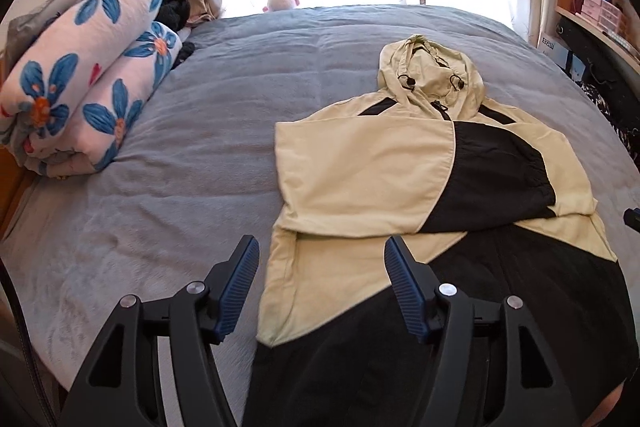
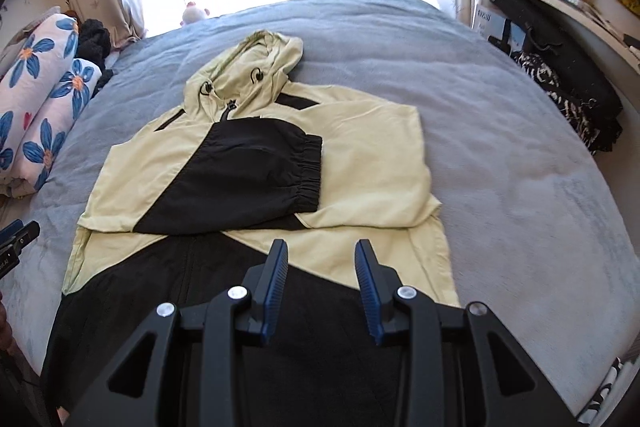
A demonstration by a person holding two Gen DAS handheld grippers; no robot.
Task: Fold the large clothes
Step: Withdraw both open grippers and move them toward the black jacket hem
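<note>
While both sleeves already lie folded across the chest, the cream-and-black hooded jacket (image 2: 256,187) waits on the grey bed (image 2: 520,167) with its length not yet folded, judging by the black hem nearest the cameras and the hood (image 2: 248,67) pointing toward the far edge by the window. The left gripper (image 1: 320,247) hovers over the jacket's left side, jaws spread wide and holding nothing. The right gripper (image 2: 322,251) hangs above the lower front, jaws moderately parted, also empty. Neither appears to touch the cloth. At the bed's far left edge rests a rolled floral blanket (image 1: 80,67).
</note>
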